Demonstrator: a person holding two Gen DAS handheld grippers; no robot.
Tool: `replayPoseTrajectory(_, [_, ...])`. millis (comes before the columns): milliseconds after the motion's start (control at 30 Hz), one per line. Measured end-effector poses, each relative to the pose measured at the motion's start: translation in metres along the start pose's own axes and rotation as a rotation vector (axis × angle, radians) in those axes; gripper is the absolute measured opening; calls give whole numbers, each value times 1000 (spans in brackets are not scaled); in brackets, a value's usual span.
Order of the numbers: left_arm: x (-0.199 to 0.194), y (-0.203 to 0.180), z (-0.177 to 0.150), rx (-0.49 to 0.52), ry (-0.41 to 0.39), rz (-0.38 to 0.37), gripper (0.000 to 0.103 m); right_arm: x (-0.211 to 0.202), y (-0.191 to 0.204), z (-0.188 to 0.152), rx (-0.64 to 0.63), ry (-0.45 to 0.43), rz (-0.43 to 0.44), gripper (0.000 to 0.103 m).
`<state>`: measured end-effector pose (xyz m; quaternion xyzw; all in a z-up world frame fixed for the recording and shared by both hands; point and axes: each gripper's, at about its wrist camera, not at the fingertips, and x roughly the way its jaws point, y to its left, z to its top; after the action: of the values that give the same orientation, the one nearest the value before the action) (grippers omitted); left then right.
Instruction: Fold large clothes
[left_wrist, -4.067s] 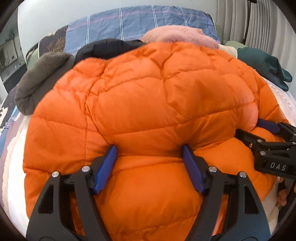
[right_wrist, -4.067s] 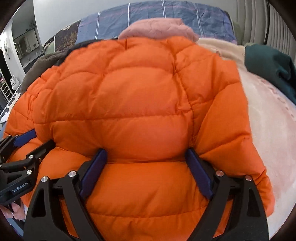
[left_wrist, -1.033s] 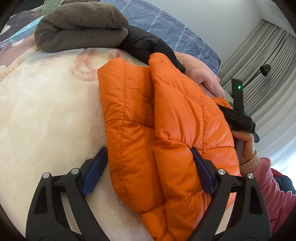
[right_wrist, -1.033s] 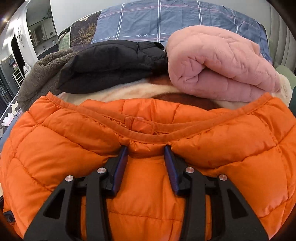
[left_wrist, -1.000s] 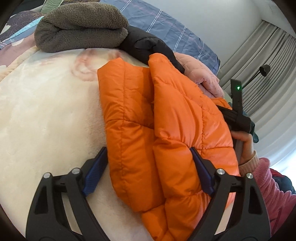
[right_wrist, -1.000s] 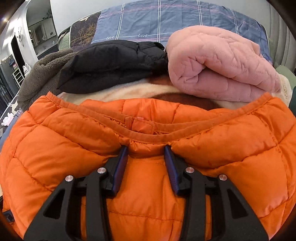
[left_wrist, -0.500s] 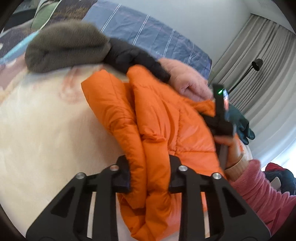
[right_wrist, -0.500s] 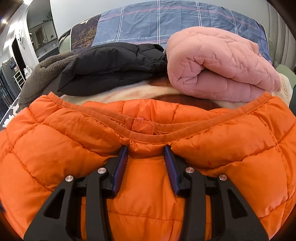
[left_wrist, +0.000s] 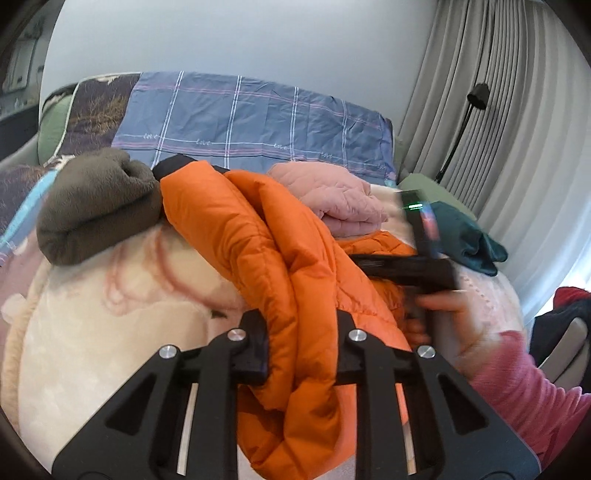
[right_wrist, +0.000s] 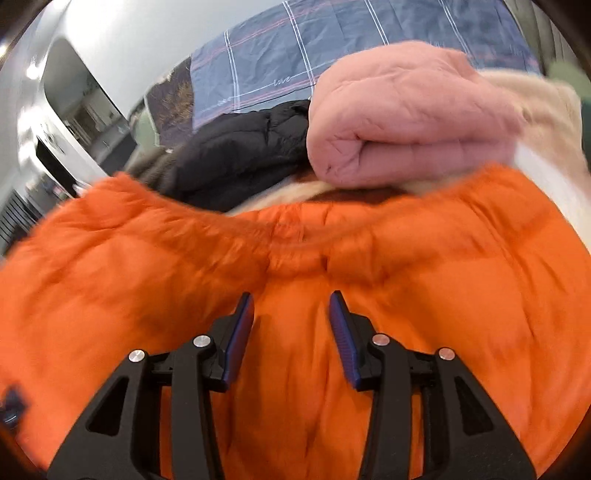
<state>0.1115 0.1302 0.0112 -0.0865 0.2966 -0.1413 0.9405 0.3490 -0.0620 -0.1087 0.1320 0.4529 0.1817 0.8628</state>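
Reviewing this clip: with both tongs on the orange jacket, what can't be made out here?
- Left wrist view: the right tongs tips are hidden behind the orange jacket; the hand is motion-blurred.
- Left wrist view: the black garment is mostly hidden behind the jacket.
- Right wrist view: the jacket's collar is blurred, so no label shows.
- Both views: the jacket's lower edge is cut off by the frame.

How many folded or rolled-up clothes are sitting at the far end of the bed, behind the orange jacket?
3 clearly: a brown fleece on the left, a black jacket in the middle, a pink quilted one on the right. Others may be hidden.
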Motion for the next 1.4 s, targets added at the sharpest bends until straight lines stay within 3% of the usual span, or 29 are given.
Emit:
replayPoseTrajectory(67, [-1,-5,0,7,4,15,20,-8,-1,-14,0,22,41,44])
replayPoseTrajectory(167, [0,-12,2,4,1,-13,18,8,6,-35,-70,5,-33,45])
replayPoseTrajectory(267, [10,-30,5,38,19,-37,17,28,30,-47,-207,-73,-147,47])
replayPoseTrajectory(333, [19,-50,7,90,32,-31,17,32,31,-46,-209,-78,-142,47])
replayPoseTrajectory(467, [28,-89,11,189,35,-34,18,15,9,-44,-141,-81,-17,46])
replayPoseTrajectory(600, [30,-113,13,260,41,-4,18,-43,-14,-45,-14,-93,50,46])
replayPoseTrajectory(700, [40,-125,17,278,58,14,19,-105,-31,-55,8,-197,67,46])
replayPoseTrajectory(833, [56,-147,20,324,71,-11,21,-152,-60,-79,43,-256,48,46])
replayPoseTrajectory(933, [72,-169,16,376,88,-28,23,-170,-83,-99,96,-279,6,46])
replayPoseTrajectory(1067, [104,-206,3,469,133,-53,26,-181,-117,-119,212,-280,27,46])
replayPoseTrajectory(1267, [140,-238,-24,541,199,-108,38,-198,-136,-132,267,-288,88,46])
replayPoseTrajectory(1400, [140,-247,-39,567,207,-171,56,-209,-144,-123,274,-301,122,48])
